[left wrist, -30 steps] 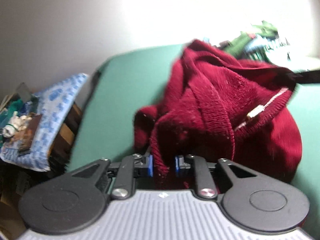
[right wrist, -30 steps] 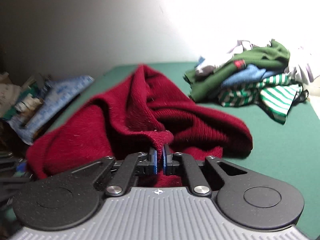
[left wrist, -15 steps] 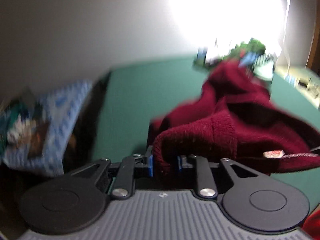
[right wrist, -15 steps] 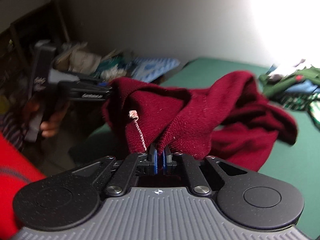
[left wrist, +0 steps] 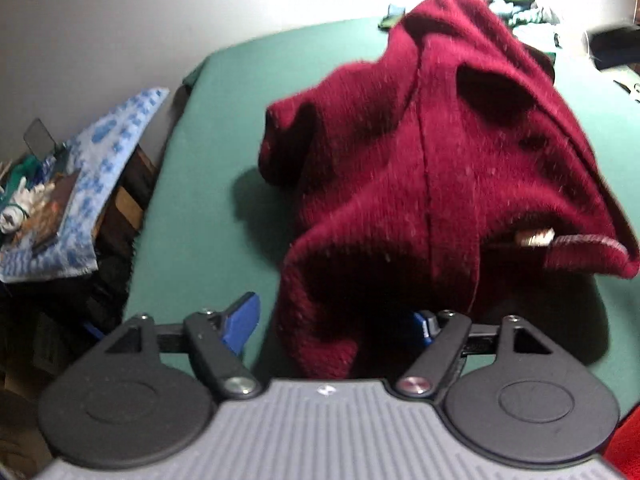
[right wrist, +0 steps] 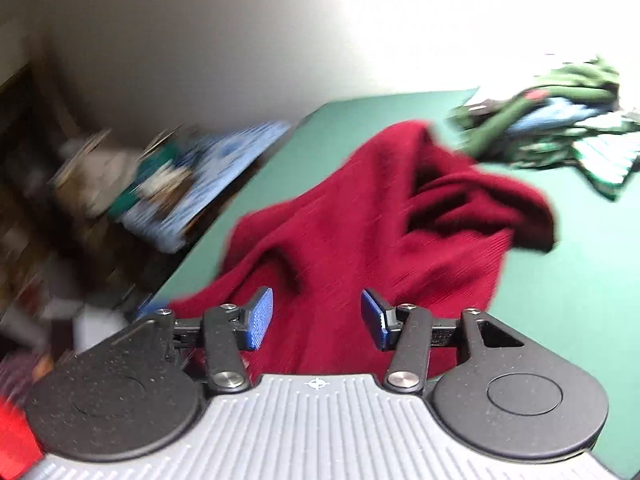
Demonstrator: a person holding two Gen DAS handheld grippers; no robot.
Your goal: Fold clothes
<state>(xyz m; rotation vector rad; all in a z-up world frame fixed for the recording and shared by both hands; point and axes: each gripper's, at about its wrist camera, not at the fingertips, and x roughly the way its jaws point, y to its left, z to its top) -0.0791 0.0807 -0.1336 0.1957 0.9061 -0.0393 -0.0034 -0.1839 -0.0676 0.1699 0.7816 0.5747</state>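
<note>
A dark red knit sweater lies bunched in a heap on the green table. A small label shows at its neckline on the right side. My left gripper is open, its blue pads wide apart, with a fold of the sweater lying between them. In the right wrist view the same sweater spreads over the table's near left edge. My right gripper is open just above the cloth and holds nothing.
A pile of green, blue and striped clothes sits at the far right of the table. A blue patterned cloth with clutter lies on furniture left of the table. A pale wall stands behind.
Both grippers were shut on the sweater and held it up. Both have opened and the sweater has dropped into a heap on the table.
</note>
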